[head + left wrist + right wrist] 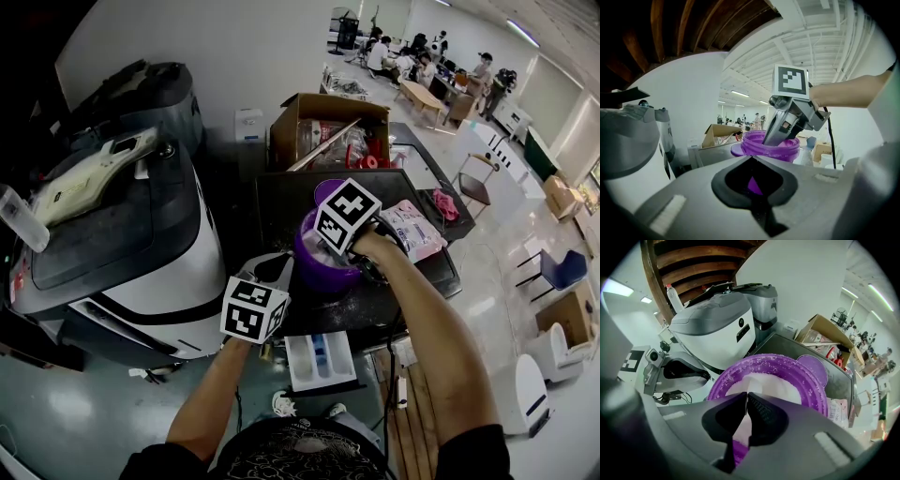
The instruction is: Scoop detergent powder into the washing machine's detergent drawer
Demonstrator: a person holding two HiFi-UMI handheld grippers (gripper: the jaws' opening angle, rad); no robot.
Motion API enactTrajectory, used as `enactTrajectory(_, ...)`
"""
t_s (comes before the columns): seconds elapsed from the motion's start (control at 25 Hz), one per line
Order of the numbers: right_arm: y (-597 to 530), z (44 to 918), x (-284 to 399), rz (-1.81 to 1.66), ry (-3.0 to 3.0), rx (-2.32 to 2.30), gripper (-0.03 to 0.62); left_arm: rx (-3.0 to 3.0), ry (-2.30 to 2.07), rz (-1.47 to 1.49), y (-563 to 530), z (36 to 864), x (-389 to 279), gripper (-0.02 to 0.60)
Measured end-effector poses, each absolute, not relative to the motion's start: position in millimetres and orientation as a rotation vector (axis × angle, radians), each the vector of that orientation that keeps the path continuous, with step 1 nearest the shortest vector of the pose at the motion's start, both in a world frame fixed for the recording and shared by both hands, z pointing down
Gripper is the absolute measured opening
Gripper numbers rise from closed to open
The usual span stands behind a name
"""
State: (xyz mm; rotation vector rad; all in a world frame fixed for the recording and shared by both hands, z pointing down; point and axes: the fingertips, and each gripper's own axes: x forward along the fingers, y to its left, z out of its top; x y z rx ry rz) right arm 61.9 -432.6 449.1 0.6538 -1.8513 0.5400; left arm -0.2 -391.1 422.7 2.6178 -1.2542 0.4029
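A purple tub of white detergent powder stands on the dark washing machine top. My right gripper reaches down into it from the right. Its jaws are shut on the thin handle of a white scoop that rests in the powder. My left gripper is shut with nothing in it. Its tip is close to the tub's left side; I cannot tell whether they touch. Below the tub, the white detergent drawer is pulled out, with a blue insert inside.
The tub's purple lid lies behind the tub. A pink packet lies right of it, and an open cardboard box sits behind. A large grey-and-white machine stands left, with a plastic bottle on it.
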Motion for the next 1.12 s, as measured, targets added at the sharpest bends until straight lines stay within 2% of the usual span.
enactTrajectory(1.12, -440, 414, 77, 0.971, -2.122, 0.783, 0.037, 2.629, -1.219, 0.379, -399, 422, 13, 0.0)
